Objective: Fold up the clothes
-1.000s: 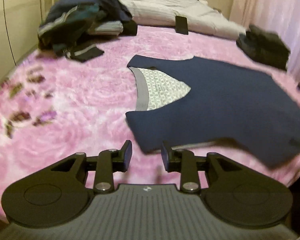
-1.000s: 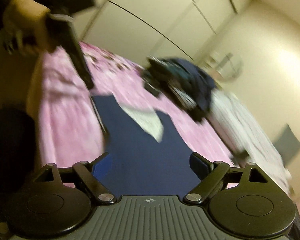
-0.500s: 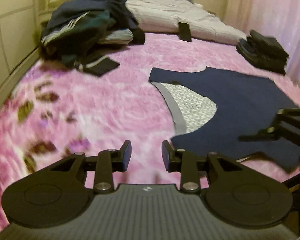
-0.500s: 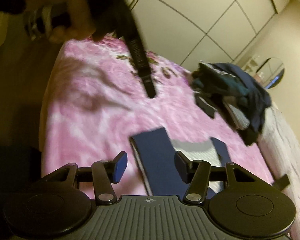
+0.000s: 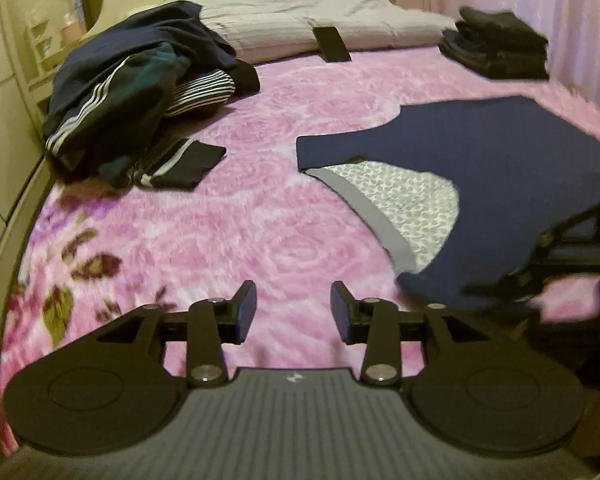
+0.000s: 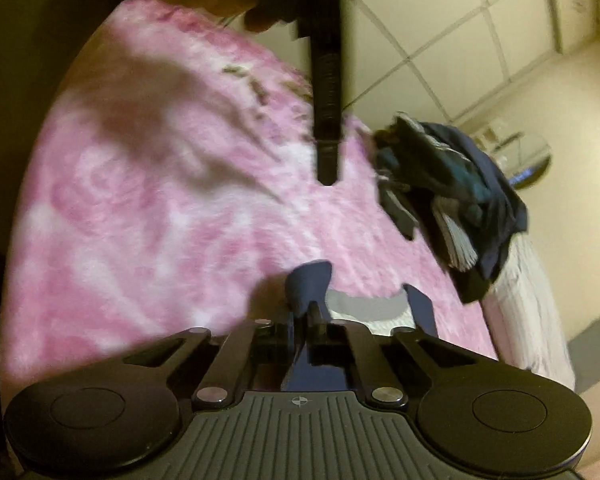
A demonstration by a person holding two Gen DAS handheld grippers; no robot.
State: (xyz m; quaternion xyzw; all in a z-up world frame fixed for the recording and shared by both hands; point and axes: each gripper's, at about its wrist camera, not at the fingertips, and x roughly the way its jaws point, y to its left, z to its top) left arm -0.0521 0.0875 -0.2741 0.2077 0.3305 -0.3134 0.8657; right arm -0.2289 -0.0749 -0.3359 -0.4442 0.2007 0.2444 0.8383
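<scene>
The right tongs (image 6: 306, 316) are clenched on a shoulder corner of the navy shirt (image 6: 308, 280), and a flap of the cloth sticks up between the pads at the lower middle of the right wrist view. The left tongs (image 5: 293, 308) are empty, their jaws opening over bare pink blanket (image 5: 228, 224) at the lower middle of the left wrist view. There the shirt (image 5: 500, 168) lies flat on the blanket to the right of these tongs, well apart from them. Its neckline faces the left of the frame, with the grey collar band and patterned inner lining showing. Its long axis runs toward the right edge. A heap of dark clothes (image 5: 140, 92) sits in the upper left.
</scene>
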